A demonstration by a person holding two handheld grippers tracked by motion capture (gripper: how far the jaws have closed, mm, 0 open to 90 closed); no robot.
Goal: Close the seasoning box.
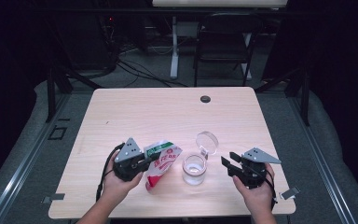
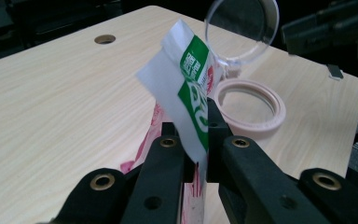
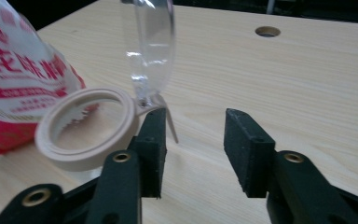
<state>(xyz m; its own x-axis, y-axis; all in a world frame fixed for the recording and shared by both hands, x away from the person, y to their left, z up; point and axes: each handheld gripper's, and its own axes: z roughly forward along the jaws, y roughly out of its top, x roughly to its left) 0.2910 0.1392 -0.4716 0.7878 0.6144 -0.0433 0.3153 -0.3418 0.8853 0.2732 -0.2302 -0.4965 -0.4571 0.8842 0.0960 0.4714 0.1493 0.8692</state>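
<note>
A red, white and green snack bag (image 1: 162, 161) (image 2: 186, 84) stands tilted on the wooden table (image 1: 168, 112). My left gripper (image 1: 153, 160) (image 2: 196, 149) is shut on the bag's upper edge. Just right of the bag sits a clear glass jar (image 1: 194, 169) with a pale rubber rim (image 2: 251, 105) (image 3: 86, 128) and its hinged clear lid (image 1: 207, 140) (image 3: 150, 46) swung up and open. My right gripper (image 1: 228, 161) (image 3: 193, 149) stands open a short way right of the jar, nothing between its fingers.
A round cable hole (image 1: 205, 99) lies near the table's far edge. Beyond the table stand a black chair (image 1: 226, 42) and a white table leg (image 1: 174, 46) with cables on the floor. The far half of the tabletop is bare wood.
</note>
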